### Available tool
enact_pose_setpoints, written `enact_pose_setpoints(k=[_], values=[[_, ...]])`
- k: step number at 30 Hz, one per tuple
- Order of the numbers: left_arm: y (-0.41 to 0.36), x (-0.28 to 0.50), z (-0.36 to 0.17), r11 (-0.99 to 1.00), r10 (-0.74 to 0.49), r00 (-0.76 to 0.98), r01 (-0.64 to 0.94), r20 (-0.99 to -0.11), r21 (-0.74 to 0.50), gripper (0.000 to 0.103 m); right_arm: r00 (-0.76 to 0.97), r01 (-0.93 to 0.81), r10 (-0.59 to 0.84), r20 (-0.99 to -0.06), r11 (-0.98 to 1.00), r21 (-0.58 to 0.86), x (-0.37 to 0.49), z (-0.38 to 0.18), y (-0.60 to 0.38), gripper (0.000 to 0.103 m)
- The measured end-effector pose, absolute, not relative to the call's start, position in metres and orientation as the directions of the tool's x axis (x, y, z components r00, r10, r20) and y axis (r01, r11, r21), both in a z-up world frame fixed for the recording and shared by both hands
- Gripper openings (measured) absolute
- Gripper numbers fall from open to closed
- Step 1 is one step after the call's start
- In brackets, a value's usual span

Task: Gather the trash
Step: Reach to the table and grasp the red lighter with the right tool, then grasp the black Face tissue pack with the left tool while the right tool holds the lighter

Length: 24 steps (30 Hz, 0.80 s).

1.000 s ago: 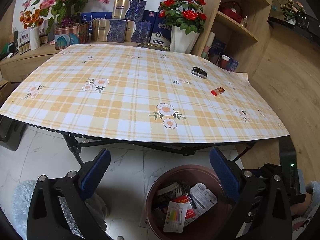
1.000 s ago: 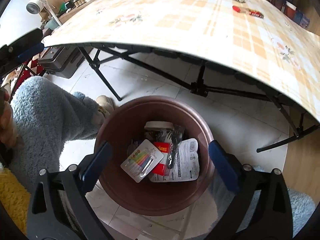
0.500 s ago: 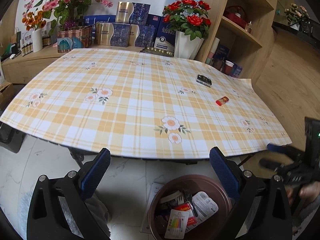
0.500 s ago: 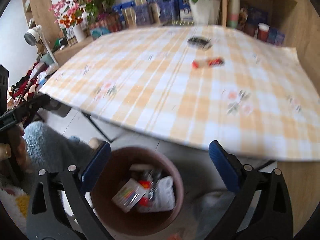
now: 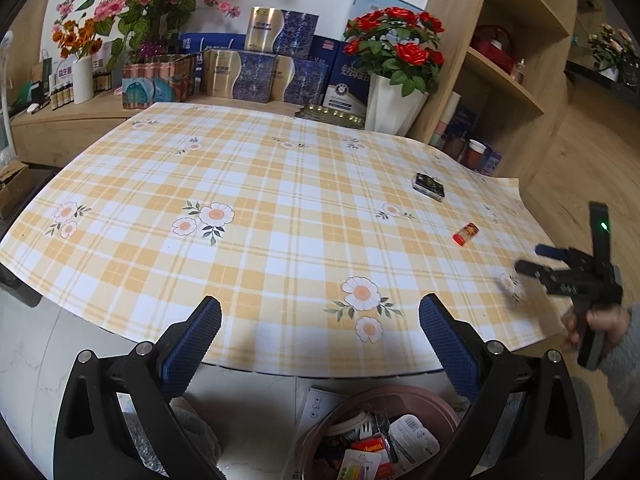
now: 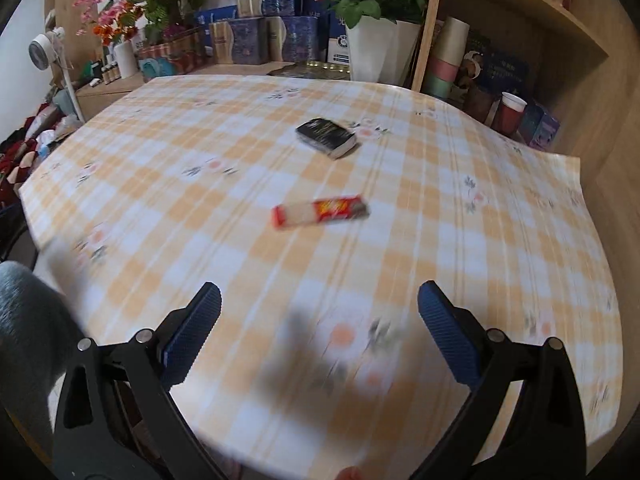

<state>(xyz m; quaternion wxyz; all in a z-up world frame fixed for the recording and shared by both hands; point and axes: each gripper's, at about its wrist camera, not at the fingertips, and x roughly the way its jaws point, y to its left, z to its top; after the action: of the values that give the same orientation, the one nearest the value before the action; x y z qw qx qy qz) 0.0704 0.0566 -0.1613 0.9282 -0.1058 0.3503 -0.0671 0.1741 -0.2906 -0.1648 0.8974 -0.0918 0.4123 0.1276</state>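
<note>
A red snack wrapper (image 6: 320,212) lies on the yellow plaid tablecloth (image 6: 200,184), with a small dark box (image 6: 326,137) behind it. Both show in the left wrist view too, the wrapper (image 5: 465,233) and the box (image 5: 429,186) at the right. A brown trash bin (image 5: 380,436) holding several wrappers stands on the floor below the table's near edge. My left gripper (image 5: 320,344) is open and empty above the bin. My right gripper (image 6: 319,340) is open and empty over the table's near part; it also shows in the left wrist view (image 5: 532,260).
Gift boxes (image 5: 256,72), a white pot of red roses (image 5: 394,100) and pink flowers (image 5: 132,8) line the back. A wooden shelf unit (image 5: 512,60) with cups stands at the right. White tile floor lies under the table.
Both grippers have risen from the bin to table height. The right gripper swung up and forward over the table toward the wrapper; its view is motion-blurred.
</note>
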Motion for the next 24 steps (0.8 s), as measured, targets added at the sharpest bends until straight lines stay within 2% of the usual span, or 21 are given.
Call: enact_pose_setpoints(k=[8, 17, 19, 20, 24], values=[[0.062, 0.085, -0.174, 0.972, -0.180, 0.723, 0.025, -0.667, -0.235, 0.097, 0.551, -0.336, 0.168, -0.817, 0.941, -0.033, 0.252, -0.190, -0.278, 0.097], [0.060, 0.100, -0.185, 0.970, -0.183, 0.701, 0.012, -0.689, -0.245, 0.097, 0.484, -0.325, 0.168, -0.859, 0.946, 0.002, 0.281, -0.213, -0.269, 0.096], [0.056, 0.104, -0.186, 0.969, -0.193, 0.696, 0.024, -0.692, -0.247, 0.097, 0.484, -0.325, 0.181, -0.856, 0.945, 0.016, 0.280, -0.214, -0.270, 0.093], [0.053, 0.107, -0.186, 0.969, -0.198, 0.694, 0.031, -0.692, -0.246, 0.097, 0.493, -0.339, 0.193, -0.848, 0.941, 0.017, 0.278, -0.213, -0.269, 0.084], [0.041, 0.121, -0.183, 0.969, -0.219, 0.688, 0.068, -0.692, -0.239, 0.097, 0.515, -0.356, 0.207, -0.832, 0.934, 0.013, 0.270, -0.211, -0.268, 0.084]])
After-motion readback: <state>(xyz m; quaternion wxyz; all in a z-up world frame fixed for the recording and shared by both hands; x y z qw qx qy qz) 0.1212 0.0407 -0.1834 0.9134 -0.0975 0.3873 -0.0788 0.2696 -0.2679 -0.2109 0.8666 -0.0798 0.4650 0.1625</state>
